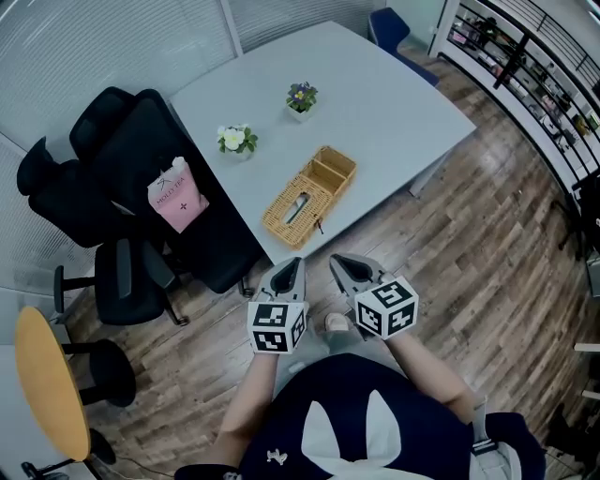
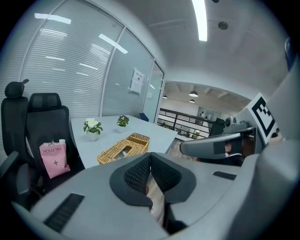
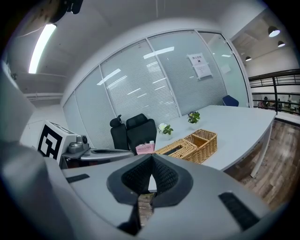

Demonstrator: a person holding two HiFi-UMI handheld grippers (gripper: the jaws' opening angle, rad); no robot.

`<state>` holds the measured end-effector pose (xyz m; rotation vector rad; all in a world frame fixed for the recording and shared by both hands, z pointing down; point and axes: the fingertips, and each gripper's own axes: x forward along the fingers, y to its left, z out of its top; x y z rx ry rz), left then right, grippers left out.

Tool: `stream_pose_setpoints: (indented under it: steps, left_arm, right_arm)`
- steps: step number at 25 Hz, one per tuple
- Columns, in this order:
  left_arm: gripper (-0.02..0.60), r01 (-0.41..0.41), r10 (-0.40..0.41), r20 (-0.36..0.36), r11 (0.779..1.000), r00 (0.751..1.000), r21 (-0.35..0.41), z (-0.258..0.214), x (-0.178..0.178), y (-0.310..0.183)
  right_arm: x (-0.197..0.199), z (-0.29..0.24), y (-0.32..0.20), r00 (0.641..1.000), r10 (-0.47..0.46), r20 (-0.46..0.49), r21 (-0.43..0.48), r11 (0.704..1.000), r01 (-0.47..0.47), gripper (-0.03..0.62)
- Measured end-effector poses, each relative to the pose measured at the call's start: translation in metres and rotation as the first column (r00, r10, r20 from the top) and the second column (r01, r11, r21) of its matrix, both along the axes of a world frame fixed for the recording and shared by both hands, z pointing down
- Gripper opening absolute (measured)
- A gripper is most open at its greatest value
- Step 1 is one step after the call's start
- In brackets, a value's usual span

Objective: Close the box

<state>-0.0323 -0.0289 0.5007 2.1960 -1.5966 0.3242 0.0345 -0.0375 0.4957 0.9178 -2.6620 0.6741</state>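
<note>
A woven wicker box [image 1: 309, 197] lies near the front edge of the pale grey table [image 1: 394, 103]. Its long part has a slotted top and its far end is an open square compartment. The same wicker box [image 2: 124, 146] shows in the left gripper view, and the wicker box [image 3: 187, 146] in the right gripper view. My left gripper [image 1: 290, 267] and right gripper [image 1: 339, 265] hang side by side over the wooden floor, short of the table's edge and apart from the box. Both are shut with nothing between the pads, as the left gripper [image 2: 150, 157] and right gripper [image 3: 151, 161] show close up.
Two small flower pots [image 1: 236, 140] [image 1: 301, 97] stand behind the box. Black office chairs [image 1: 141, 187] crowd the table's left side, one carrying a pink bag [image 1: 178, 197]. A round yellow table [image 1: 47, 384] sits at lower left, a blue chair [image 1: 389, 28] at the far end, and a railing [image 1: 534, 66] at right.
</note>
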Motion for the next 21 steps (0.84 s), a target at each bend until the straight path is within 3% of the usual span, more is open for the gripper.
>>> stream_pose_setpoints:
  steps: [21]
  left_arm:
    - [0.023,0.026,-0.026,0.011,1.000,1.000,0.007,-0.0009,0.0077,0.0091]
  right_arm:
    - [0.0030,-0.0031,0.0071,0.999,-0.037,-0.016,-0.002,0.999,0.037,0.003]
